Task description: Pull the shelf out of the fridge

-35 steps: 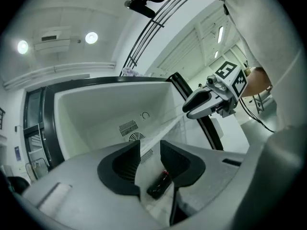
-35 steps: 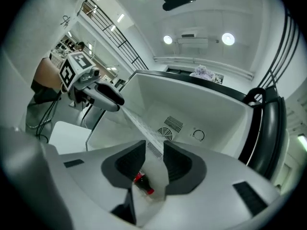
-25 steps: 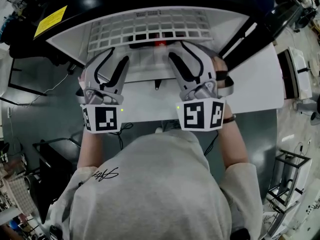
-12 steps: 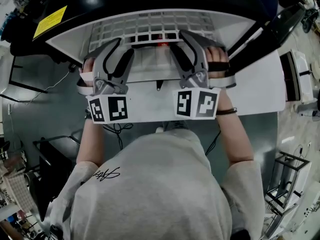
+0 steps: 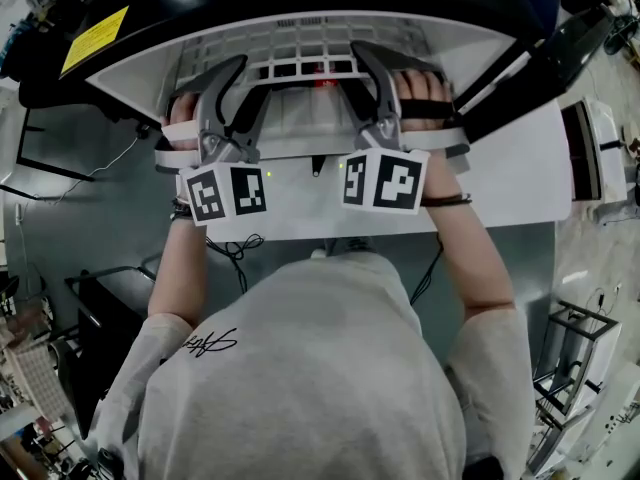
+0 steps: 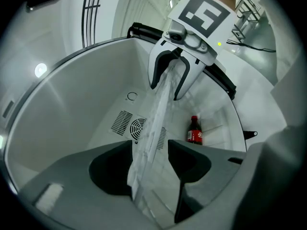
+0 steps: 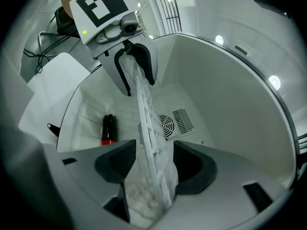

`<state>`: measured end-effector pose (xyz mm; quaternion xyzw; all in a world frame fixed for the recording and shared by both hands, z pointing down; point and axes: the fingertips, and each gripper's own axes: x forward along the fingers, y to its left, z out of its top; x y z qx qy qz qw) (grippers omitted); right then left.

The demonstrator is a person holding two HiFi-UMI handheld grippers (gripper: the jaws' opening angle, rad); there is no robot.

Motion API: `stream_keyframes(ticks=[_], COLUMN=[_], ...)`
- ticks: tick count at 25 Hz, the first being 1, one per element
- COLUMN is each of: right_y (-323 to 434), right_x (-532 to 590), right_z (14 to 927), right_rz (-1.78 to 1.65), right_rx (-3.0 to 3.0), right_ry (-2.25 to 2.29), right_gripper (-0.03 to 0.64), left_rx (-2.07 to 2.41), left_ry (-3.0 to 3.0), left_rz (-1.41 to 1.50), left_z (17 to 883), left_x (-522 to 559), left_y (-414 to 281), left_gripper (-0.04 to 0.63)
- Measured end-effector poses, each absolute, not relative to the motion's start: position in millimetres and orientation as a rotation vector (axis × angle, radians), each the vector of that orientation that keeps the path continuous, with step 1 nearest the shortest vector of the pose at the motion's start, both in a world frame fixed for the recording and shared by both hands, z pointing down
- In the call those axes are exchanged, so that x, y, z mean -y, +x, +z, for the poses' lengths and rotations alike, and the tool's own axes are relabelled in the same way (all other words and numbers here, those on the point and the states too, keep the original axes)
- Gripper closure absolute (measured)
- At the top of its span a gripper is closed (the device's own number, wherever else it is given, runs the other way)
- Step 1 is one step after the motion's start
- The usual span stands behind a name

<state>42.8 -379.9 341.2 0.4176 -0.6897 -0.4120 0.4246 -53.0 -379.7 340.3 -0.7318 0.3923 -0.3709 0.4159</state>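
A white grid shelf [image 5: 300, 53] lies in the open fridge. Both grippers reach in at its front edge, side by side. In the left gripper view the shelf [image 6: 156, 119] runs edge-on between the jaws of my left gripper [image 6: 148, 150], which have just been opening; a gap shows at one pad. My right gripper [image 7: 153, 150] also straddles the shelf [image 7: 151, 123] with its jaws just opened, not pressing. In the head view the left gripper [image 5: 250, 80] and right gripper [image 5: 352, 73] sit over the shelf front.
A cola bottle [image 6: 194, 131] stands at the back of the fridge, also seen in the right gripper view as the bottle [image 7: 108, 128]. A fan vent [image 6: 136, 127] is in the rear wall. The open door [image 5: 520, 168] stands at the right. A yellow sticker [image 5: 95, 40] marks the black fridge top.
Both grippers have moved forward toward the fridge and rolled at the wrist. Their jaws now stand wider around the shelf edge.
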Motion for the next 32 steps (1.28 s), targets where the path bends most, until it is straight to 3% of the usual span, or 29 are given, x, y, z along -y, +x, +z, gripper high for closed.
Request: stream_keyframes(ticks=[32], right_y=[22.7], right_x=[431.5], right_z=[348.9], right_rz=[-1.063], right_rx=[1.616], right_ry=[0.998], right_gripper=[0.395], left_rx=[-0.979], left_ry=[-1.669], left_rz=[-1.106], left_z=[348.0], left_x=[423.3], left_y=[-45.4], left_gripper=[0.382])
